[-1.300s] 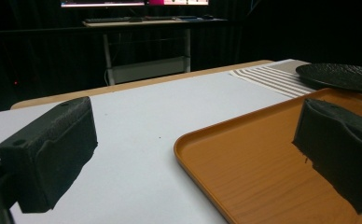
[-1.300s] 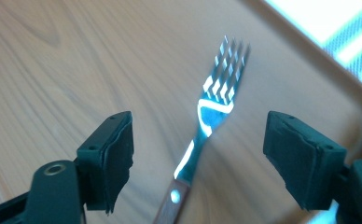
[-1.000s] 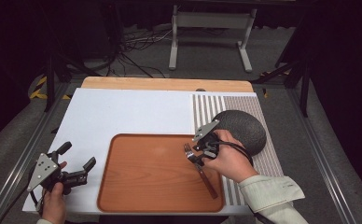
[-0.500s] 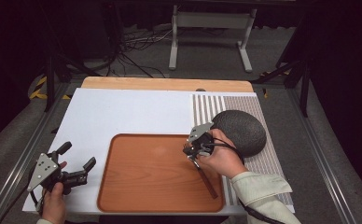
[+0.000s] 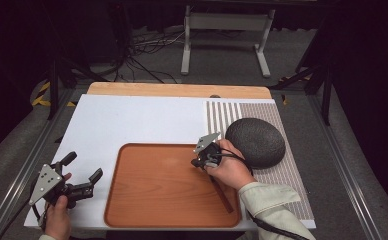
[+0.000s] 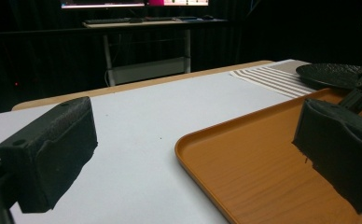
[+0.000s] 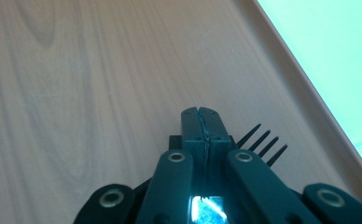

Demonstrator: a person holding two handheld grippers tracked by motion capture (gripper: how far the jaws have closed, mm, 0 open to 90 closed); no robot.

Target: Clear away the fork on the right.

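A dark fork lies on the brown wooden tray (image 5: 152,200); its handle (image 5: 223,196) runs out from under the right hand. My right gripper (image 5: 199,162) points down at the tray over the fork's head. In the right gripper view its jaws (image 7: 202,114) are shut, pads meeting with nothing seen between them. The fork tines (image 7: 263,142) stick out beneath the right jaw, on the tray floor (image 7: 76,93). My left gripper (image 5: 84,167) is held over the white table top, left of the tray, jaws wide open (image 6: 193,154) and empty.
A dark round plate (image 5: 256,141) sits on a striped placemat (image 5: 292,185) right of the tray, close behind the right hand. The white board (image 5: 132,120) stretches behind the tray (image 6: 263,177). A metal stand and cables are on the floor beyond the table.
The right hand has shifted left and lower onto the fork's head, which is now covered. The fork handle lies where it was. The left gripper has not moved.
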